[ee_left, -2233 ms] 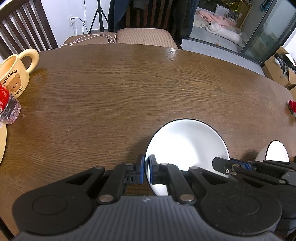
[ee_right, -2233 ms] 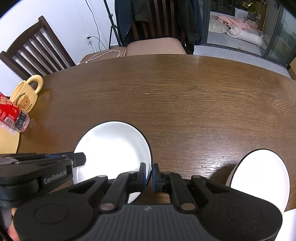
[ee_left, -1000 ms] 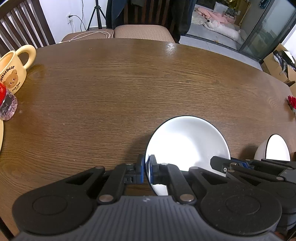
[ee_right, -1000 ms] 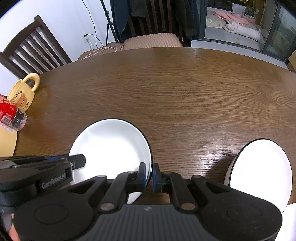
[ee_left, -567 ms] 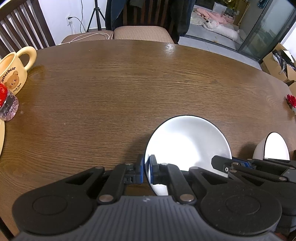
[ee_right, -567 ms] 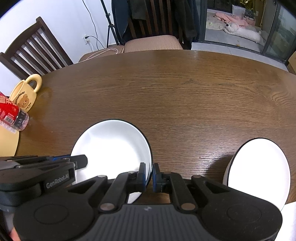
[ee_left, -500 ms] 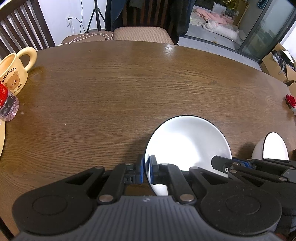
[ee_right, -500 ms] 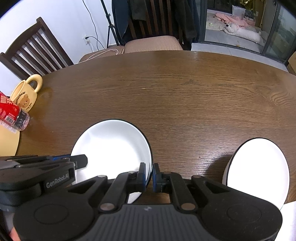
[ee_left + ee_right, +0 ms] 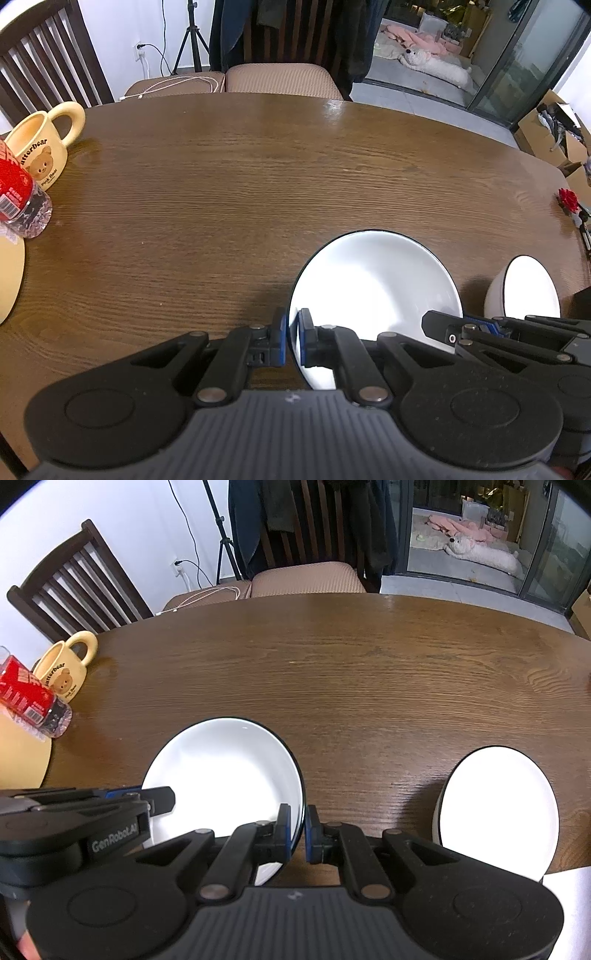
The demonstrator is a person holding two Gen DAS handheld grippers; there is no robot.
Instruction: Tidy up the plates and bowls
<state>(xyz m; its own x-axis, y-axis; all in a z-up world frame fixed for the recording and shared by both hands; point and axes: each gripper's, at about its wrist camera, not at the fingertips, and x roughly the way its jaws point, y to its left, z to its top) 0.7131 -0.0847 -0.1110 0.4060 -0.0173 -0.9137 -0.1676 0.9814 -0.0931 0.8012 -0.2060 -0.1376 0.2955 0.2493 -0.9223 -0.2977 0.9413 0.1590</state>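
Left gripper [image 9: 291, 341]: pinched tight on the left rim of the plate [image 9: 373, 288], one blue pad [image 9: 280, 339] outside, the other inside the rim.
Right gripper [image 9: 298, 829]: clamped likewise on the same plate's right rim, pads on either side of the black edge.
Plate: white with a thin black rim, shallow, gripped at opposite edges, near the front of the tabletop [image 9: 258, 177]; whether lifted or resting cannot be told.
Bowl [image 9: 495, 812]: white, black-rimmed, on the tabletop to the right of the plate, apart from it, close to the near edge.
Paper [image 9: 570, 880]: white corner at the lower right of the right wrist view, just beside the bowl.
Mug [image 9: 42, 149]: pale yellow with a bear print, upright at the far left of the tabletop, handle turned to the right.
Bottle [image 9: 18, 199]: clear plastic, red label, just in front of the mug, leaning.
Disc [image 9: 22, 758]: flat, tan, at the left edge, partly under the bottle.
Flower [image 9: 569, 199]: small, red, at the far right edge of the tabletop.
Chairs [image 9: 306, 576]: dark wood with tan cushions beyond the far edge; white cable [image 9: 177, 83] on one seat.
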